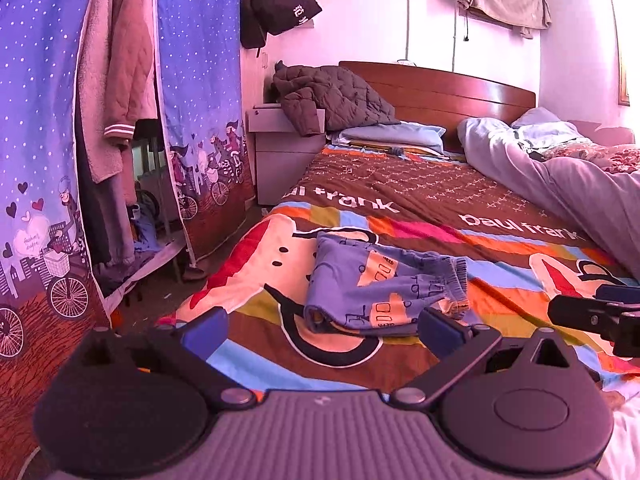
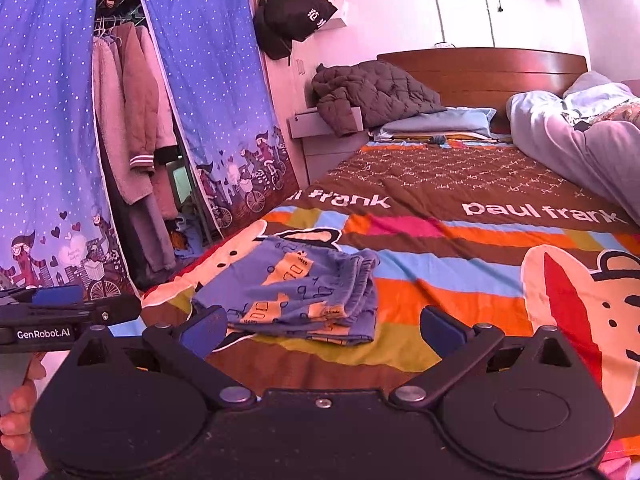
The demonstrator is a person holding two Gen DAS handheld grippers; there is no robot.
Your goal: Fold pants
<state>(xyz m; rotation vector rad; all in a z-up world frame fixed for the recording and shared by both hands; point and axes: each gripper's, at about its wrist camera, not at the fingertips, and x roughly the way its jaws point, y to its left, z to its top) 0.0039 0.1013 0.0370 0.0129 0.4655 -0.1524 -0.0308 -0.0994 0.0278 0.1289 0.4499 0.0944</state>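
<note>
Blue pants (image 1: 380, 284) folded — tools apart.

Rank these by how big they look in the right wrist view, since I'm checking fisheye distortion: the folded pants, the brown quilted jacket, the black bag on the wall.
Largest to smallest as they appear:
1. folded pants, though they lie nearest the camera, which inflates them
2. brown quilted jacket
3. black bag
The pants and jacket look close in spread, so that order is unsure.

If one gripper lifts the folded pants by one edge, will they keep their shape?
Probably not. The pants look like thin, soft cloth lying in loose layers, so they would likely droop and unfold. They seem light, and should slide rather than roll on the bedspread.
</note>
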